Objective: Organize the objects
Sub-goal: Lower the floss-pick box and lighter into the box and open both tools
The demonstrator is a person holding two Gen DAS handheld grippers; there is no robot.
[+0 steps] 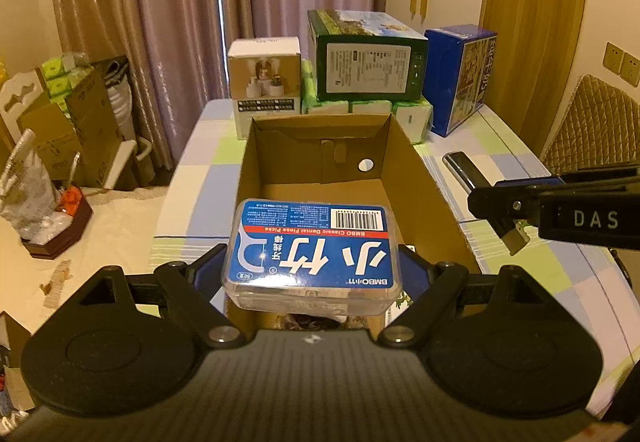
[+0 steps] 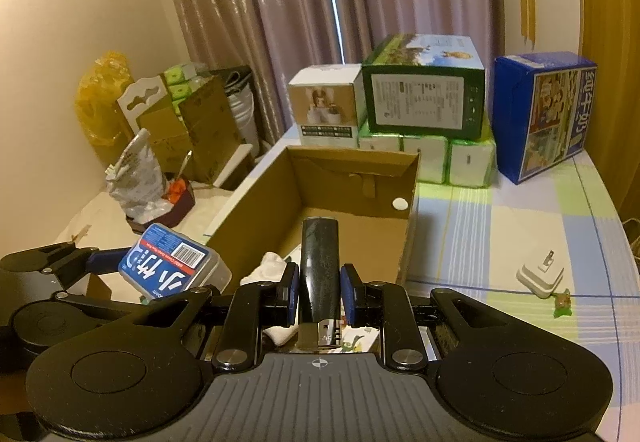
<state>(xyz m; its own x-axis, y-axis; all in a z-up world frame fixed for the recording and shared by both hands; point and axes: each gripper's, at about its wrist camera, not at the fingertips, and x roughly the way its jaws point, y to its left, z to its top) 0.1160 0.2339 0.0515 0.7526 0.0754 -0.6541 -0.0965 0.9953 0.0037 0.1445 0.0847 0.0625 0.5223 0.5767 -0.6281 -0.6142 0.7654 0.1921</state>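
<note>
My left claw (image 1: pixel 312 262) is clamped on the floss pick case (image 1: pixel 314 248), held above the near end of the open cardboard box (image 1: pixel 416 170) on the bench (image 2: pixel 520 226). My right claw (image 2: pixel 319 292) grips a black lighter (image 2: pixel 319 266) over the box's near right side. A white charger (image 2: pixel 540 274) lies near the bench's right edge.

The left wrist view is taken from just behind the left tongs (image 1: pixel 312 262), facing forward and slightly down over the open carton (image 1: pixel 320 178) toward the curtain (image 1: pixel 168 22). The right wrist view is taken from behind the right tongs (image 2: pixel 319 292), set to the right of the carton (image 2: pixel 316 194) and facing the same way. Both are close to the surface (image 2: pixel 500 226) — carton, stacked boxes (image 1: pixel 366 58) and curtain are shared, and each pair of tongs is seen in the other view.
</note>
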